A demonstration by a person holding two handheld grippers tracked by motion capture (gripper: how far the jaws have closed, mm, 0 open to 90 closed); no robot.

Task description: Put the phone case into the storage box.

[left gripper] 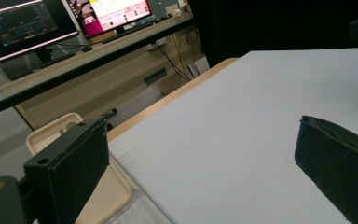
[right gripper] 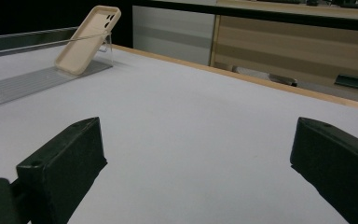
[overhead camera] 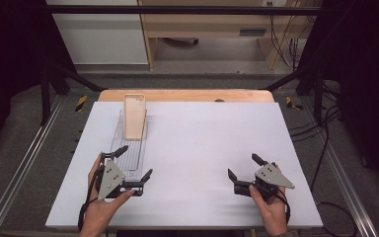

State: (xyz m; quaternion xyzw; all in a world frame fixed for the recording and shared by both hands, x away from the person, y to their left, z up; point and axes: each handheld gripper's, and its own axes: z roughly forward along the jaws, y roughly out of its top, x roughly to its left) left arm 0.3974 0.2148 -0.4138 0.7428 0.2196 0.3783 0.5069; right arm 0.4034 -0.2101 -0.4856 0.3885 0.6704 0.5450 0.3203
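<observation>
I hold my left gripper [overhead camera: 134, 163] low in the left half of the high view, jaws spread wide with nothing between them, just over the near end of the clear ribbed plastic tray [overhead camera: 128, 157]. The beige rectangular phone case [overhead camera: 134, 117] leans tilted at the tray's far end, upper left of centre. My right gripper [overhead camera: 244, 168] sits lower right over the white table [overhead camera: 202, 143], released too.

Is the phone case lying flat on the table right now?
No, the phone case leans tilted against the clear stand, top end raised.
</observation>
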